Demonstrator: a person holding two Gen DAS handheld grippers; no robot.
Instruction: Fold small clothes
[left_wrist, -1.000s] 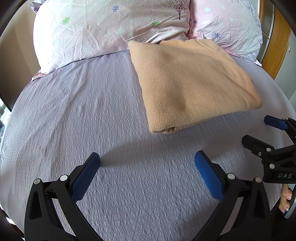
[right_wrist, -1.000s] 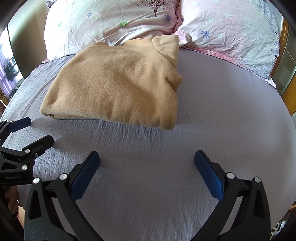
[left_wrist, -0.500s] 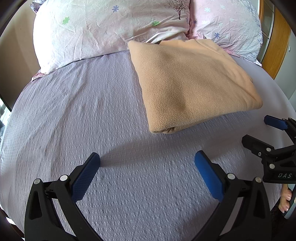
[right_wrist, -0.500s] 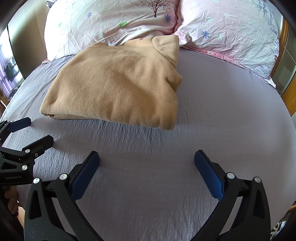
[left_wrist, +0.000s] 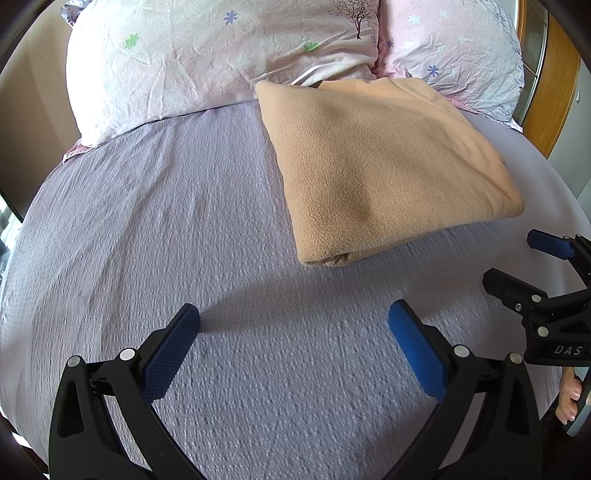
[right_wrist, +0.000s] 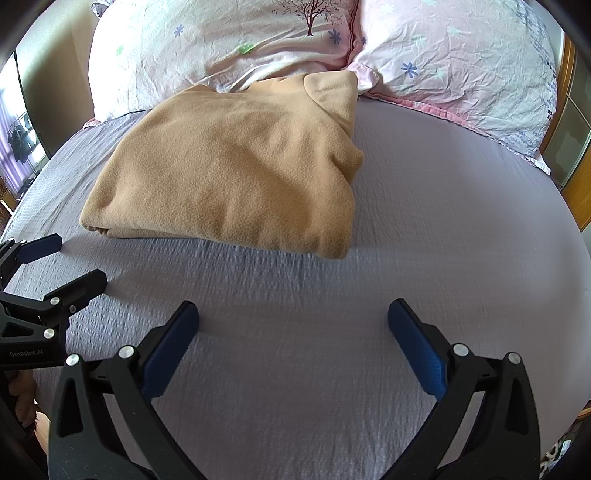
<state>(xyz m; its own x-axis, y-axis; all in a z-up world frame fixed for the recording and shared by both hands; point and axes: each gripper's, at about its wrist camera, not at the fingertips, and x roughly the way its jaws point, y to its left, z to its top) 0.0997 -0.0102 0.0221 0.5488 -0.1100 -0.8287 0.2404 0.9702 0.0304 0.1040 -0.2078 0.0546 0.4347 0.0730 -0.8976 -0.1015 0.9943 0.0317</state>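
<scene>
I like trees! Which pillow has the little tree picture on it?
The big left pillow, by its inner edge, just behind the folded tan fleece. The right pillow shows only small flowers.

Folded fleece on the bed

We see the tan fleece (right_wrist: 236, 173) folded against the pillows (right_wrist: 454, 62); our right gripper (right_wrist: 293, 317) gapes empty, left gripper (right_wrist: 70, 258) alongside.
</scene>
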